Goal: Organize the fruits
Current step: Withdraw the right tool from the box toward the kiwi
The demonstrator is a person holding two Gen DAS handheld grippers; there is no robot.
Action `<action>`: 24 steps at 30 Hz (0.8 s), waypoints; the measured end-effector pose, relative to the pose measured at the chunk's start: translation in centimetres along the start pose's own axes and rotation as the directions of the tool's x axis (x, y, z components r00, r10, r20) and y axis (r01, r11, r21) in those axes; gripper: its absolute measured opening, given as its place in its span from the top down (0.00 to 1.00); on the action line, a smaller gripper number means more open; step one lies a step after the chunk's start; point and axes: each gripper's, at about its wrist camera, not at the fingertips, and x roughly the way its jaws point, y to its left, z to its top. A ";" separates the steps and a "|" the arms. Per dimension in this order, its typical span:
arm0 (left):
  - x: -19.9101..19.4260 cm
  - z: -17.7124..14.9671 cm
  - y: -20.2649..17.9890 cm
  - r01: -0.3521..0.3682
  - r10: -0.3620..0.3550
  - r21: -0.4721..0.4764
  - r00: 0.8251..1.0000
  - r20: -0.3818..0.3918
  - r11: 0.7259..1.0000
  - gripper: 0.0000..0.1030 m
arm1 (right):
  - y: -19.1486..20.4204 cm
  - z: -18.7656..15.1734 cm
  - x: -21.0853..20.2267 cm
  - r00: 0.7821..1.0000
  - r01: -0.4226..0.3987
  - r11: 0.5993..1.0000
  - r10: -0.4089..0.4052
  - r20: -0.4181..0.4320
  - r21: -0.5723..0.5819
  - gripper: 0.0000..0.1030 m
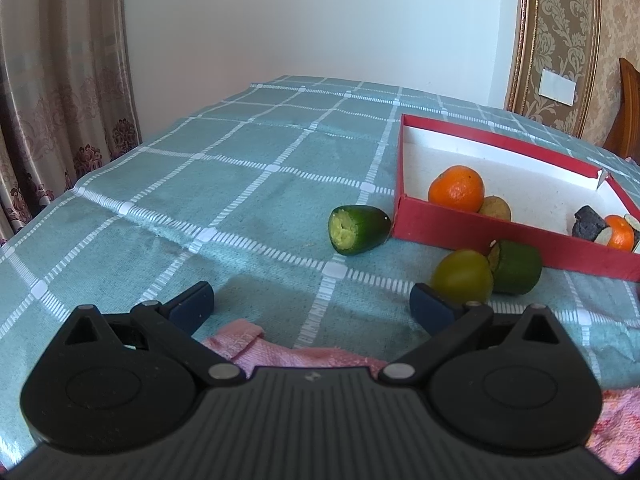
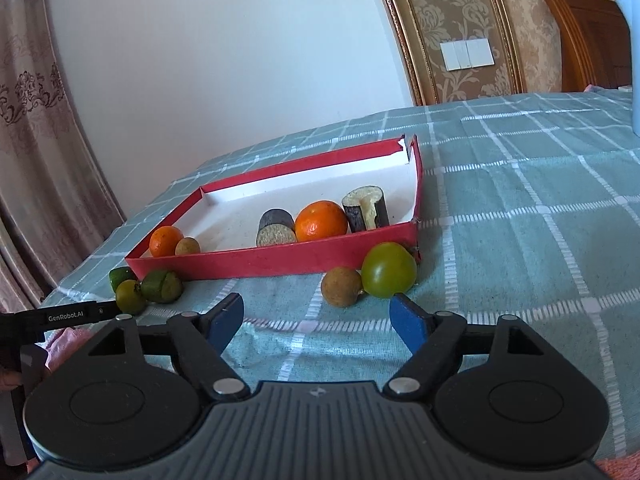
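Observation:
A red tray (image 1: 480,228) (image 2: 280,258) lies on the checked cloth. It holds two oranges (image 1: 456,189) (image 2: 322,220), a small brown fruit (image 1: 495,209) (image 2: 187,246) and dark cut pieces (image 2: 276,226). Outside it, in the left wrist view, lie a cut green piece (image 1: 358,229), a green round fruit (image 1: 462,276) and another green cut piece (image 1: 518,267). My left gripper (image 1: 312,304) is open and empty, just short of them. In the right wrist view a green tomato (image 2: 388,269) and a brown fruit (image 2: 341,286) lie before the tray. My right gripper (image 2: 318,316) is open and empty, close in front of them.
A pink towel (image 1: 288,350) lies under the left gripper. The left gripper's body (image 2: 60,316) shows at the right view's left edge. A pale blue jug (image 2: 630,60) stands far right. Curtains hang left, beyond the table's edge (image 1: 120,152).

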 end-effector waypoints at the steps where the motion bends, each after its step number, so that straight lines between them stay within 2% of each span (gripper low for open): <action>1: 0.0 0.0 0.0 -0.001 0.001 0.001 1.000 0.000 1.000 0.00 | -0.1 0.0 0.0 1.000 -0.001 1.000 0.001 0.000 0.003 0.22; 18: -0.1 -0.1 0.1 -0.003 0.003 0.003 1.000 0.004 1.000 0.00 | -1.6 0.0 -0.4 1.000 -0.018 0.995 0.015 0.026 0.095 0.22; 24: -0.5 -0.3 0.4 0.040 -0.039 -0.009 0.999 0.037 0.999 0.00 | -1.6 0.1 -0.4 1.000 -0.021 0.995 0.019 0.024 0.098 0.22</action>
